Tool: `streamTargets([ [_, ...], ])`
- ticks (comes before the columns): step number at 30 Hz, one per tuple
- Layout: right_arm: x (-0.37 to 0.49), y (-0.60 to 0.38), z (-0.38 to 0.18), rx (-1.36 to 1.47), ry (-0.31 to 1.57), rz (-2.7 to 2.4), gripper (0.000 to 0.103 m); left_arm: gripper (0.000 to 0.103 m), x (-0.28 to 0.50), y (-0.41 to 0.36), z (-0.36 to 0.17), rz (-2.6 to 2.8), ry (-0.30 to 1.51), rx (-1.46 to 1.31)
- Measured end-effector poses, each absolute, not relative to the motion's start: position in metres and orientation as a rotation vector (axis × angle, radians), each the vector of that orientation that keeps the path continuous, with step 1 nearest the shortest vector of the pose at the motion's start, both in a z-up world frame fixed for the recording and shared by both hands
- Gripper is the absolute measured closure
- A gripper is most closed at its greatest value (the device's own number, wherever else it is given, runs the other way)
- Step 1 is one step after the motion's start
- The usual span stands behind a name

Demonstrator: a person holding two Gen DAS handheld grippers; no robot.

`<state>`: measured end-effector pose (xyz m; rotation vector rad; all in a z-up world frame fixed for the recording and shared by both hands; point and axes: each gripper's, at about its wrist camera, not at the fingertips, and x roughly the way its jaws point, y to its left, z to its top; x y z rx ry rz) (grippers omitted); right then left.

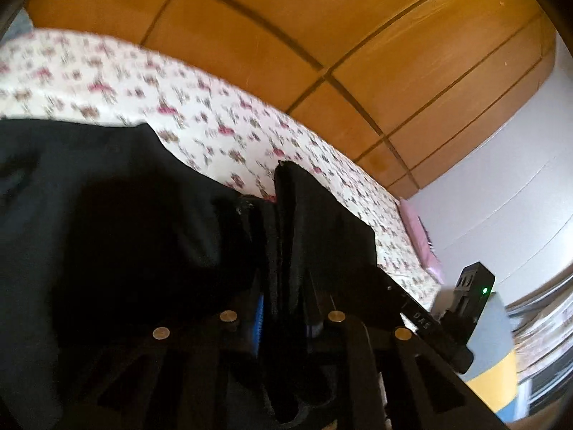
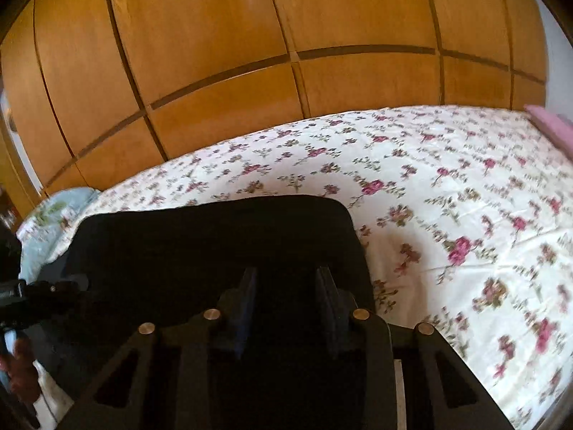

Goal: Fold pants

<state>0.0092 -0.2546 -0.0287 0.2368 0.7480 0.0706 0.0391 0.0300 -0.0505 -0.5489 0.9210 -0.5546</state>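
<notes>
The black pants [image 1: 107,197] lie on a floral bedsheet [image 1: 215,107]. My left gripper [image 1: 283,222] is shut on a bunched edge of the pants, and a fold of fabric stands up between its fingers. In the right wrist view the pants [image 2: 215,236] lie as a dark slab on the sheet [image 2: 447,197]. My right gripper [image 2: 286,279] hovers over them with its fingers apart and nothing between them. The other gripper [image 2: 35,294] shows at the left edge, and in the left wrist view [image 1: 469,297] at the lower right.
A wooden wardrobe [image 2: 232,36] stands behind the bed. A pink pillow [image 2: 551,125] lies at the bed's far right. A pale blue cloth [image 2: 53,211] lies at the left end. A white wall [image 1: 501,179] is to the right.
</notes>
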Motion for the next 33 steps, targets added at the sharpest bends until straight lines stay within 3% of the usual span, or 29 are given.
streamTargets([
  [3, 0.009, -0.25, -0.034, 0.234, 0.742, 0.075, 0.069, 0.087, 0.038, 0.027, -0.075, -0.501, 0.987, -0.487],
  [6, 0.008, -0.241, -0.036, 0.168, 0.732, 0.07, 0.069, 0.084, 0.036, 0.037, -0.091, -0.541, 0.922, -0.536],
  [17, -0.007, -0.228, -0.044, 0.047, 0.639, 0.045, 0.065, 0.072, 0.025, 0.056, -0.083, -0.514, 0.884, -0.603],
  [26, -0.007, -0.226, -0.04, 0.036, 0.657, 0.013, 0.064, 0.071, -0.019, 0.15, -0.067, -0.246, 0.754, -0.743],
  [33, -0.019, -0.178, -0.009, 0.02, 0.663, 0.224, 0.062, 0.061, -0.08, 0.221, -0.057, 0.014, 0.599, -0.808],
])
